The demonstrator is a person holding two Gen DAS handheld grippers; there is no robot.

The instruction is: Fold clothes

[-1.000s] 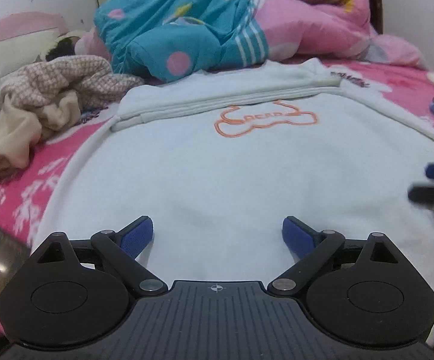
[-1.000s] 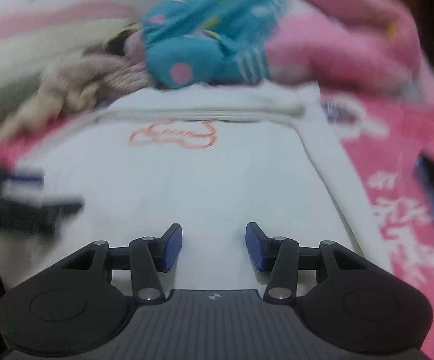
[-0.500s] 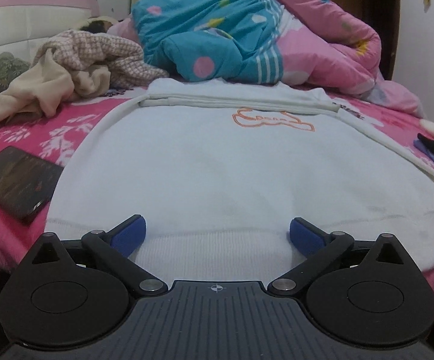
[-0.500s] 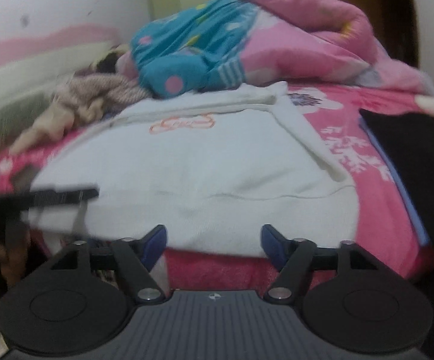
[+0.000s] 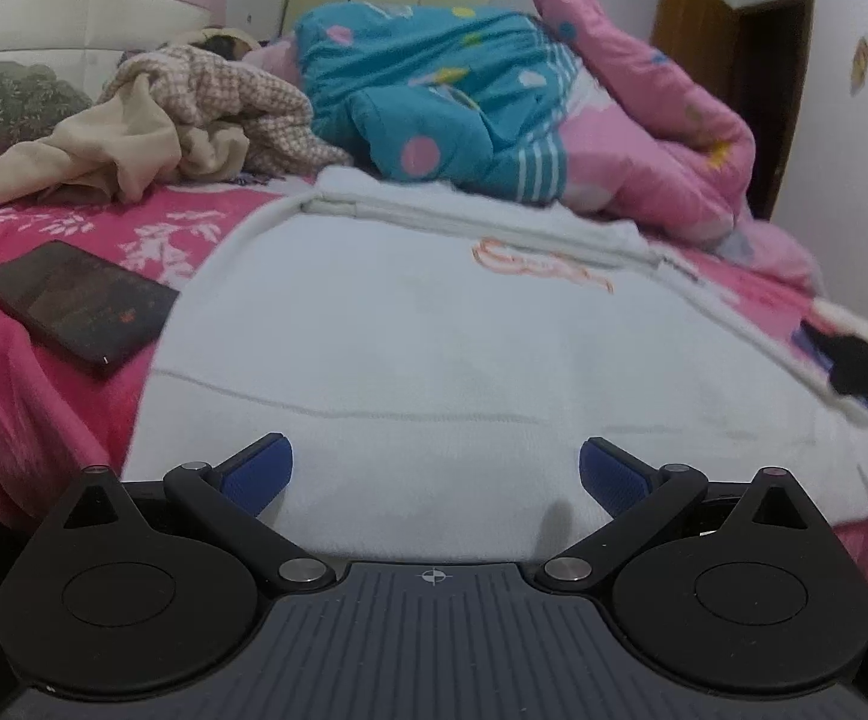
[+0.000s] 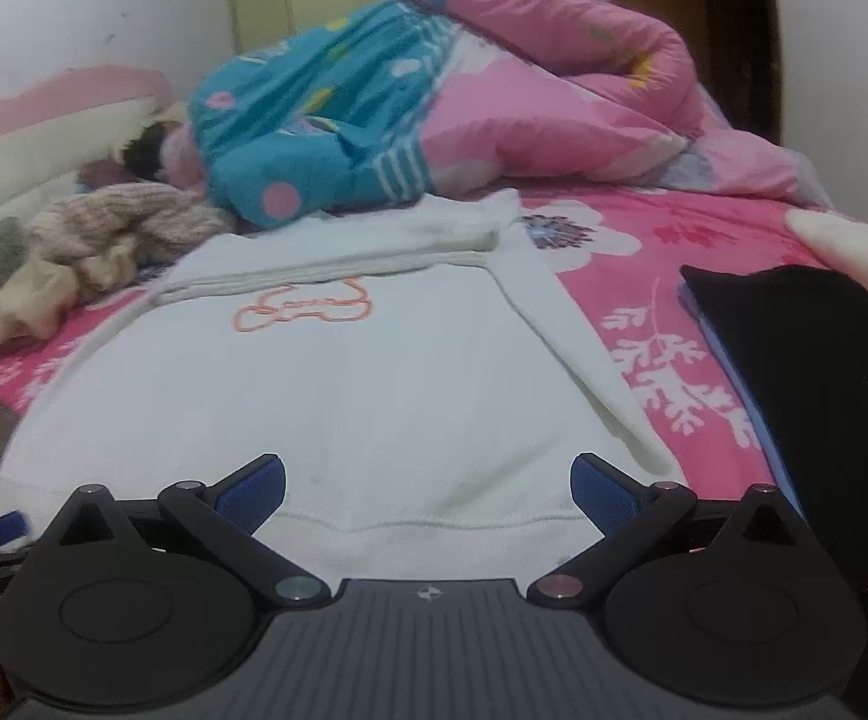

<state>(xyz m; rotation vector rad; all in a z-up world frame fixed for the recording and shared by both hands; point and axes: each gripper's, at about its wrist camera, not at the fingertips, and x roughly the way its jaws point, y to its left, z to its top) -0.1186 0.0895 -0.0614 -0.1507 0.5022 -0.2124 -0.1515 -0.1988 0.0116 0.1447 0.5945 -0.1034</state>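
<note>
White sweatshirt (image 5: 445,348) lies flat across a bed with a pink floral bedsheet (image 5: 74,228), hem toward both cameras. Fabric pale, faintly blue-white, mostly smooth. Ribbed hem band set off by a stitched seam running across the near edge. Orange outline print (image 6: 305,309) near the far end, shape like a bear or bone; lettering inside too blurred to read. Far end folded over into a thick layered band. One sleeve runs along the sweatshirt's right edge as a long narrow strip toward the hem.

Left gripper (image 5: 434,474): jaws spread wide, blue pads clear of the cloth, nothing held, poised at the hem. Right gripper (image 6: 428,480): likewise wide apart and empty, at the hem nearer the sleeve side.

Dark phone (image 5: 77,306) on the bedsheet just beside the sweatshirt's left edge. Black folded garment (image 6: 811,384) on the sheet, apart from the sleeve, right side. Beyond the sweatshirt: teal and pink quilt (image 5: 463,114) bunched up, and a crumpled beige and checked garment pile (image 5: 164,120) to the left.
</note>
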